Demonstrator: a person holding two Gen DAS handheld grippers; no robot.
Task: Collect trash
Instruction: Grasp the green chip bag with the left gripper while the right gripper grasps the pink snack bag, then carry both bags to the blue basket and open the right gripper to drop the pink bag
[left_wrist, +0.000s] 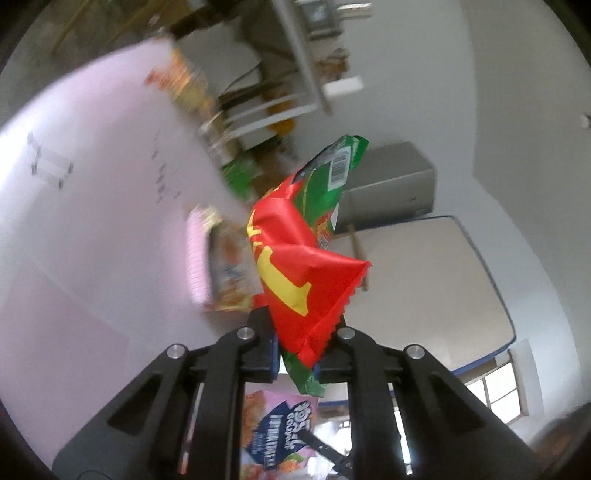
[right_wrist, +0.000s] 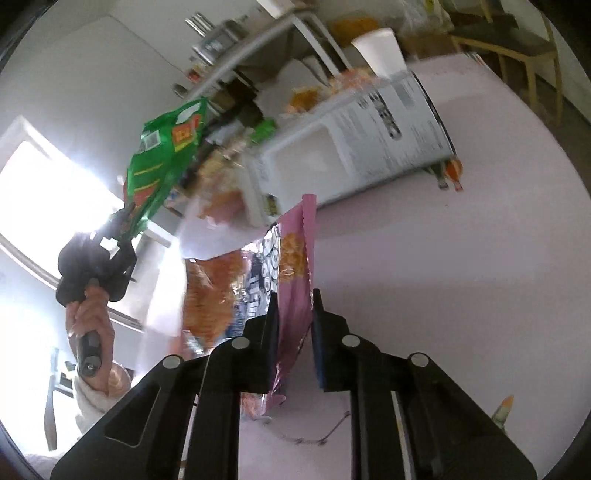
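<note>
In the left wrist view my left gripper (left_wrist: 297, 350) is shut on a crumpled red and green snack bag (left_wrist: 295, 266), which sticks up from the pads in mid-air. The right wrist view shows that same gripper (right_wrist: 123, 225) at the left, held by a hand (right_wrist: 88, 306), with the green bag (right_wrist: 162, 158) rising from it. My right gripper (right_wrist: 295, 306) is shut on a pink snack bag (right_wrist: 295, 295) with orange and dark blue print, lifted above the pink table (right_wrist: 443, 295). The same pink bag (left_wrist: 277, 432) shows low between the left fingers.
A white printed box (right_wrist: 369, 140) lies on its side on the table, with a white cup (right_wrist: 380, 48) behind it. More snack wrappers (left_wrist: 221, 273) lie blurred on the pink table (left_wrist: 92, 221). Small orange items (right_wrist: 452, 170) sit near the box. A wooden chair (right_wrist: 517, 48) stands beyond the table.
</note>
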